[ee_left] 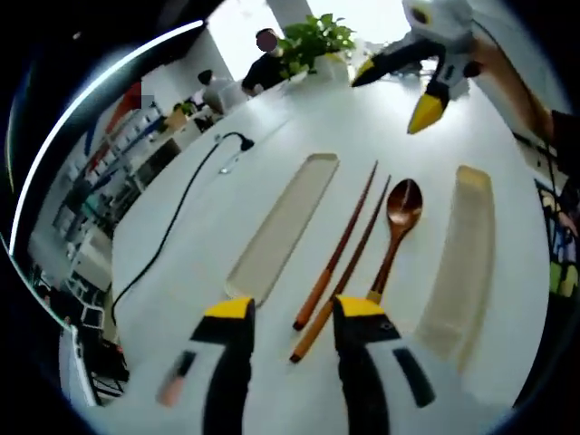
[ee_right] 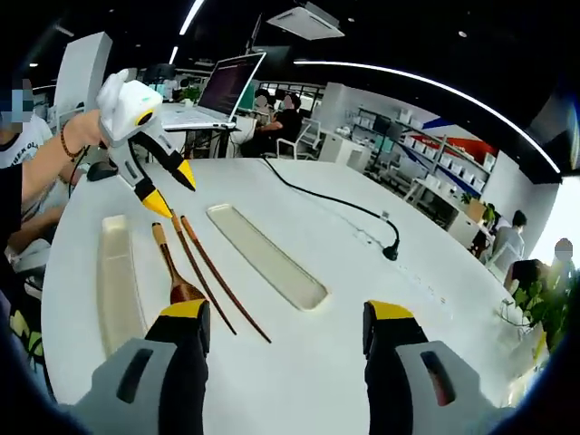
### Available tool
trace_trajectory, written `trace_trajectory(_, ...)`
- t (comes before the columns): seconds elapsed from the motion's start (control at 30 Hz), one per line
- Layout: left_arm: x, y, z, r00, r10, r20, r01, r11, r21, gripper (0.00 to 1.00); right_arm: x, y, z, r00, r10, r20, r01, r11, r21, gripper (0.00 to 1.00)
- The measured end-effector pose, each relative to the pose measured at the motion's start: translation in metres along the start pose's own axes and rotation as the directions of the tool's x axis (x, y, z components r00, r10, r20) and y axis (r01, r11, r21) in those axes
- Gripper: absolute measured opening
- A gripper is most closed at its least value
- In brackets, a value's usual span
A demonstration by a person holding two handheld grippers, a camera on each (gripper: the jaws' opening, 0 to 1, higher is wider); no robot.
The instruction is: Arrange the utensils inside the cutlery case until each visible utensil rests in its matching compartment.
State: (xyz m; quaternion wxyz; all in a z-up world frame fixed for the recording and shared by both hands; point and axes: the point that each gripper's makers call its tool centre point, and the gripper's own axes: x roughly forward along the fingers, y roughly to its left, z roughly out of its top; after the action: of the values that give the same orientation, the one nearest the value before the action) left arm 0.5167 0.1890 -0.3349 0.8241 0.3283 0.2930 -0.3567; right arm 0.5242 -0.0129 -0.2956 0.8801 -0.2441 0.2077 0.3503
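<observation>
Spoon (ee_right: 174, 272) bowl hidden behind right tongs (ee_right: 288, 324); both tongs spread.

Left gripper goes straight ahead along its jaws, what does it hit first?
Most likely the near ends of the two chopsticks, lying on the table between the open left gripper jaws, with the wooden spoon just right. Depth is uncertain.

Two brown chopsticks (ee_left: 337, 258) and a wooden spoon (ee_left: 396, 231) lie side by side on the white counter (ee_left: 208, 236), between two translucent case halves (ee_left: 285, 227), (ee_left: 462, 258).
</observation>
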Motion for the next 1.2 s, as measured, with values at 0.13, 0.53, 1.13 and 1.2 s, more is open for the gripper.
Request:
trace_trajectory(0.13, 0.002, 0.002, -0.001, 0.999, -0.006, -0.040, 0.007, 0.999, 0.039, 0.33, 0.002, 0.012, -0.006, 0.999, 0.015, -0.037, -0.017, 0.999, -0.041, 0.68)
trace_trajectory(0.53, 0.013, -0.003, -0.001, 0.987, -0.059, -0.153, 0.089, 0.975, 0.204, 0.29, 0.023, 0.019, -0.010, 0.981, 0.107, -0.163, -0.135, 0.976, -0.168, 0.51)
trace_trajectory(1.13, 0.025, 0.007, -0.009, 0.947, -0.127, -0.295, 0.212, 0.937, 0.277, 0.25, 0.056, 0.024, -0.017, 0.907, 0.268, -0.324, -0.354, 0.903, -0.244, 0.26)
trace_trajectory(1.2, 0.028, 0.013, -0.011, 0.943, -0.127, -0.307, 0.217, 0.935, 0.279, 0.25, 0.059, 0.022, -0.016, 0.904, 0.273, -0.329, -0.360, 0.902, -0.240, 0.26)
